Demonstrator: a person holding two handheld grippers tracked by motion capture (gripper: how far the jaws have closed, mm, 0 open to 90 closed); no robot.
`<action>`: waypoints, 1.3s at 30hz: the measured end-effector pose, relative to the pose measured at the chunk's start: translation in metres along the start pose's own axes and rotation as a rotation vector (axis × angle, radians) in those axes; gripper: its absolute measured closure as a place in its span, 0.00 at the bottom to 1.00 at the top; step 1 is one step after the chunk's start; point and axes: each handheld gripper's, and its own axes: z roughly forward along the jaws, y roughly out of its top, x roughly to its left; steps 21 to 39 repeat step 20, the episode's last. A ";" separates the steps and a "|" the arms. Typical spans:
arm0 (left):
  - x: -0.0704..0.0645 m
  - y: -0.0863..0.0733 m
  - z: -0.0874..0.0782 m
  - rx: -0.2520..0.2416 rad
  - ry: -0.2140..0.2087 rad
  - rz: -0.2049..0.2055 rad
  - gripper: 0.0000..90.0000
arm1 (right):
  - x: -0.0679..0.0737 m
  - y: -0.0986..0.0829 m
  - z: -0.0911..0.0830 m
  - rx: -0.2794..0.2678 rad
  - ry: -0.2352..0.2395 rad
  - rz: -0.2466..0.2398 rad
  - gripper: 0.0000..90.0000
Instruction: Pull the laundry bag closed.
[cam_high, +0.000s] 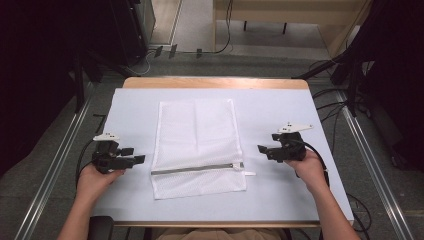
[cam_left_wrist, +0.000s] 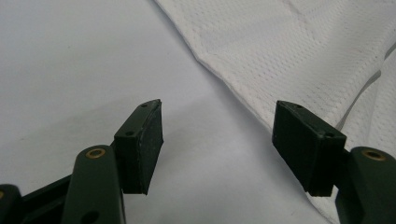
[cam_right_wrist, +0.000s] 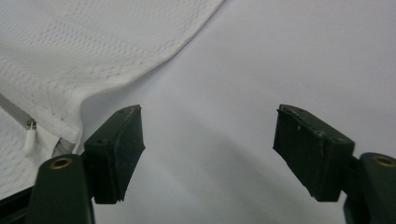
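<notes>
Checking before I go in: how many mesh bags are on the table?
1. The white mesh bag lies flat mid-table between the open left gripper and right gripper; nothing visibly under it.

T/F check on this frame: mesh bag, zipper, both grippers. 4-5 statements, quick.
1. The mesh bag lies flat on the table. True.
2. The left gripper is shut on the bag. False: its jaws are open and hold nothing, just off the bag's left edge.
3. The zipper runs across the bag's near end. True.
4. The right gripper holds the zipper pull. False: it is open, and the pull lies apart from it.
5. The grippers sit on opposite sides of the bag. True.
</notes>
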 end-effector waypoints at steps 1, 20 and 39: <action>0.000 0.000 0.000 0.001 0.004 0.002 0.38 | 0.000 0.000 0.000 0.006 0.010 -0.003 0.25; -0.001 -0.001 0.006 0.036 0.006 0.004 0.35 | -0.001 -0.001 0.002 0.035 0.020 -0.011 0.24; -0.001 -0.001 0.006 0.036 0.006 0.004 0.35 | -0.001 -0.001 0.002 0.035 0.020 -0.011 0.24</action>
